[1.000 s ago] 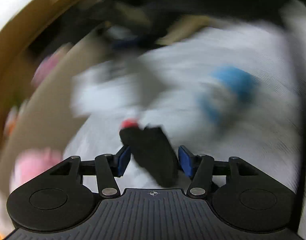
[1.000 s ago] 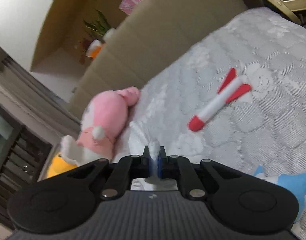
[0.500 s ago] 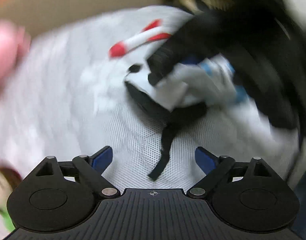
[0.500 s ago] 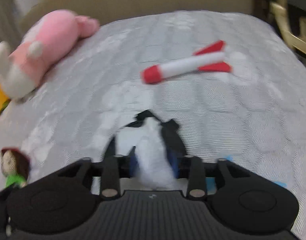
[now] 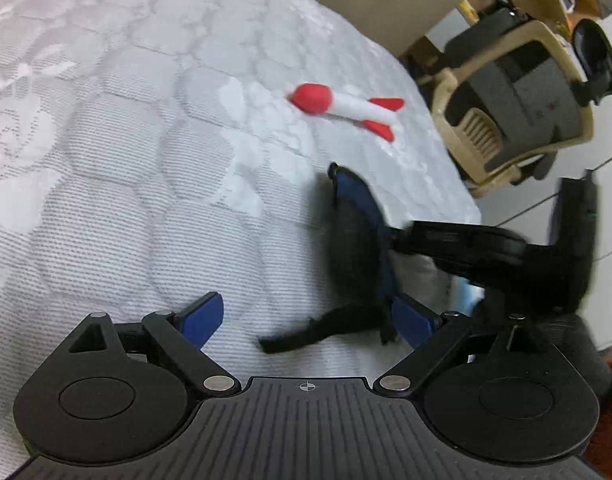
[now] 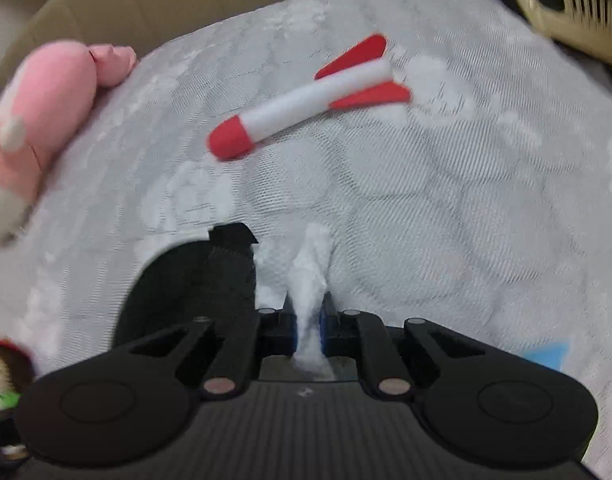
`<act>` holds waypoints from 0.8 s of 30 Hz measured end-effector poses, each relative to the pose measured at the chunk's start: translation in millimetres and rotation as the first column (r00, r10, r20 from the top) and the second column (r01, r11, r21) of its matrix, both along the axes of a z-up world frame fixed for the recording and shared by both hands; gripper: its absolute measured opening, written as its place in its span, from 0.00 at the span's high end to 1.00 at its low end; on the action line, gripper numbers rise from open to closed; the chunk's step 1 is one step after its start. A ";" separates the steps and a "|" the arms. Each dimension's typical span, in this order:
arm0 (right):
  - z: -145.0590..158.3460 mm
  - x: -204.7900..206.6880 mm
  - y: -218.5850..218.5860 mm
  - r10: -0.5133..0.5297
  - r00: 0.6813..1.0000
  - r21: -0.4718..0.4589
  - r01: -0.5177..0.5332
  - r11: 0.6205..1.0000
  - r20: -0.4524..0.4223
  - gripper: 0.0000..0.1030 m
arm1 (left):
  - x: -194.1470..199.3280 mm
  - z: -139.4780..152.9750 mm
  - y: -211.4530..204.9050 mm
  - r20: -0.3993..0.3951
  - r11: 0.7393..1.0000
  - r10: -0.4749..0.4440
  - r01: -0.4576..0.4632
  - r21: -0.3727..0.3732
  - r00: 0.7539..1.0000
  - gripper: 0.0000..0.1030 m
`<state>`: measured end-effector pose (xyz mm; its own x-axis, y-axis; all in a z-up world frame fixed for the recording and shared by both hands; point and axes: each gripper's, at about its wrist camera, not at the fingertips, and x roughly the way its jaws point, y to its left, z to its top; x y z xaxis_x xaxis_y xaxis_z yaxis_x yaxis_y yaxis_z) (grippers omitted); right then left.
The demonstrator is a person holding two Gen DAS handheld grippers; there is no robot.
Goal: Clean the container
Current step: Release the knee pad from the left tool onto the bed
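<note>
The pink plush toy (image 6: pixel 38 120) was cut off by the right wrist view's left edge and blurred. A small doll (image 6: pixel 4 364) there was half hidden. The dark container (image 5: pixel 358 248) was smeared; its shape stayed unclear.

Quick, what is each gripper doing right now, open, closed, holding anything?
Left gripper: jaws opening, wide apart, pads gripping nothing.
Right gripper: shut on a white cloth.

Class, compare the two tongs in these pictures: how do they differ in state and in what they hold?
The left tongs stand wide apart with nothing clamped, still opening; the right tongs are pinched shut on a white wipe. The left tongs' blue pads show fully; the right's are nearly hidden by the wipe. Both are black and point down at the mattress.
</note>
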<state>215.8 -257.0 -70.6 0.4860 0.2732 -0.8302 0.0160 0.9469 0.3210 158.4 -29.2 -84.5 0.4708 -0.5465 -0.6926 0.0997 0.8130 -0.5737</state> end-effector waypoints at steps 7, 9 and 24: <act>28.2 -51.5 33.7 0.114 0.992 0.091 -0.119 0.989 0.057 0.90 | -2.5 5.9 21.5 -0.033 0.994 0.103 -0.101 0.050 0.994 0.08; 41.3 -60.9 43.7 0.176 0.979 0.172 -0.192 0.966 0.103 0.90 | -3.7 6.3 26.4 -0.069 0.981 0.146 -0.136 0.136 0.987 0.08; 19.2 -70.0 56.3 0.144 0.990 -0.101 -0.142 0.985 0.009 0.89 | -63.9 77.3 121.2 0.085 0.840 0.257 -0.266 0.474 0.963 0.03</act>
<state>145.8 -200.7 -51.3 0.4617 0.2574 -0.8489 -0.1268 0.9663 0.2240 94.5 92.0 -7.2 0.5635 -0.0062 -0.8261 -0.1495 0.9827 -0.1094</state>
